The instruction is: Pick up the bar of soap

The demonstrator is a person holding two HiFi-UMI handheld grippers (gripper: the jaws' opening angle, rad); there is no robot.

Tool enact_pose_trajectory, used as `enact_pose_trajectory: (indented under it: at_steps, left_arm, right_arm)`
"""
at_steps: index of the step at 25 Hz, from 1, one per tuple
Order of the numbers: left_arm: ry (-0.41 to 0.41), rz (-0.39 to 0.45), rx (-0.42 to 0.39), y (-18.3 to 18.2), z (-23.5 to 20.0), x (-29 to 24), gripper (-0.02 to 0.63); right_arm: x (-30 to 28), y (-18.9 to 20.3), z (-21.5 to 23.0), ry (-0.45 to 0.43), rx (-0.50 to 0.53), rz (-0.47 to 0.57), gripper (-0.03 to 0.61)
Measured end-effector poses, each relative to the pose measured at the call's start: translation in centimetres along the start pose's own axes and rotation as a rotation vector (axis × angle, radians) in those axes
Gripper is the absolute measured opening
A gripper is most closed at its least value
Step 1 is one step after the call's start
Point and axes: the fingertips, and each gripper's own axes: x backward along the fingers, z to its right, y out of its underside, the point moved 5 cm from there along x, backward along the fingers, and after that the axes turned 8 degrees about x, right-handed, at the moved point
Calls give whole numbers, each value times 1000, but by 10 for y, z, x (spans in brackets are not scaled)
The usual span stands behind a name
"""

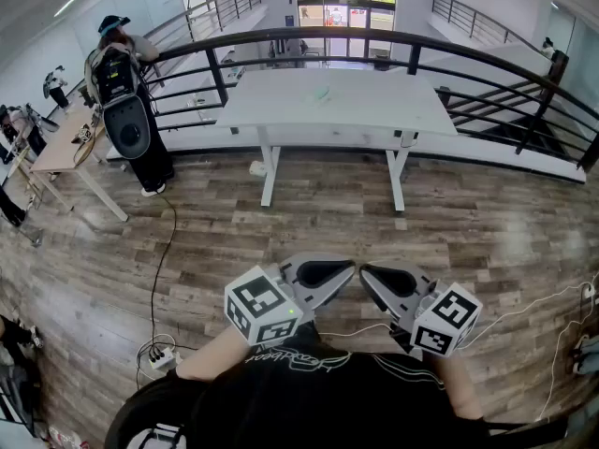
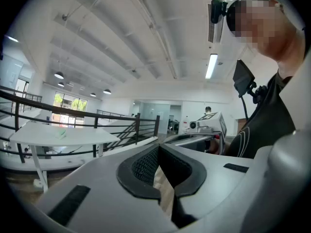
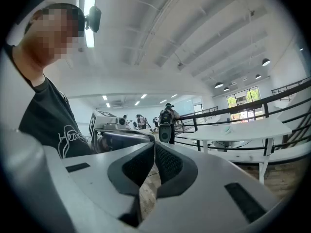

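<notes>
Presently lying near the middle of the white bench [image 1: 374, 110]: bar of soap [image 1: 321, 92], small and pale green, untouched, nothing else beside it. Seen as a faint green speck on the bench top in both gripper views; shape not readable there.

Bench standing on two white legs against a dark curved railing [image 1: 281, 37], on a wood-plank floor [image 1: 234, 241].

Well apart from the bench, close to the wearer's chest at the bottom of the head view: left gripper [image 1: 352, 269] and right gripper [image 1: 365, 274], held about level, tips turned toward each other and nearly meeting.

Left gripper: jaws fully together, ribbed black pads touching at the tips, nothing between them, only floor visible through the gap behind the tips.

Right gripper: jaws likewise closed tip to tip, empty.

Marker cubes at the rear of each: left cube [image 1: 262, 309], right cube [image 1: 447, 319].

Further out, at the left by the railing: standing person [image 1: 126, 92] wearing a backpack, beside a second small table [image 1: 65, 148]. On the floor near the lower left: white power strip [image 1: 159, 355] with a black cable [image 1: 168, 241] running up from it.
</notes>
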Motion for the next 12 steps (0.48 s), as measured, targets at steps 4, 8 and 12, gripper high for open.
enact_pose_trajectory:
  at_steps: [4, 8, 12]
  left_arm:
    - [-4, 1, 9, 0, -10, 3, 7]
    - [-12, -2, 22, 2, -25, -2, 7]
    - [-4, -5, 33, -2, -45, -13, 7]
  right_arm:
    - [-8, 1, 3, 6, -3, 1, 17]
    - [-14, 6, 15, 8, -21, -7, 17]
    - [-23, 8, 34, 6, -33, -10, 17]
